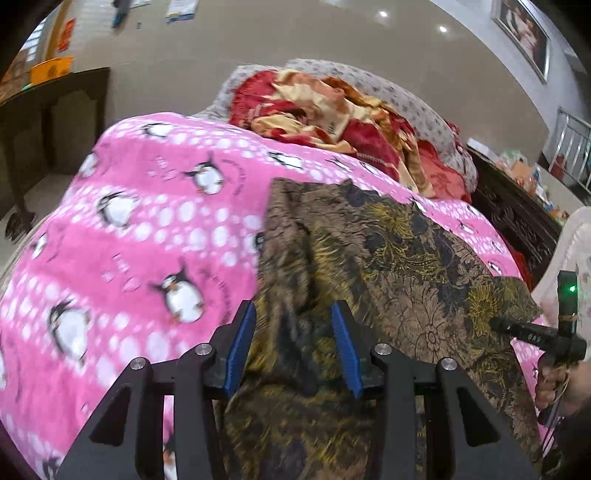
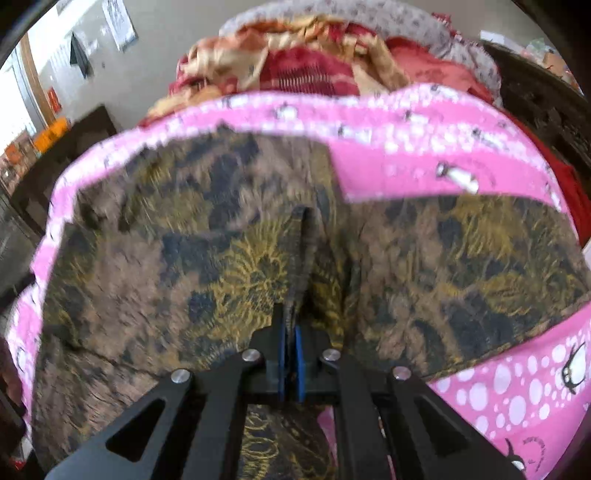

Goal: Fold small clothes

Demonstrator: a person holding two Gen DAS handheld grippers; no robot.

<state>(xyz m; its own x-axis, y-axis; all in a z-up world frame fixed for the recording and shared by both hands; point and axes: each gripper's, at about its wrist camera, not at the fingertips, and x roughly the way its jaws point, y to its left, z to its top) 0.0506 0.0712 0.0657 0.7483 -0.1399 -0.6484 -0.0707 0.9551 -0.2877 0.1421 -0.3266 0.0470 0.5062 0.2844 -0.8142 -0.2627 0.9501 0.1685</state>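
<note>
Garment (image 2: 229,266) edge pinched, pink blanket (image 1: 147,229) beyond

Brown-and-gold patterned cloth garment (image 2: 155,258) is smearing w/ motion blur, its lower part running off the btm edge; pink penguin-print fleece blanket (image 1: 147,229) is blurring too, hiding the bed's near edge.

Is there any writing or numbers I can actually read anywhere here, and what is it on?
"0A9", or close to it: pale marks on the right gripper, blurred, so unsure.
Curved writing beside the penguins on the pink blanket: too blurred to read.
Wall posters and orange box: too small to read.
</note>
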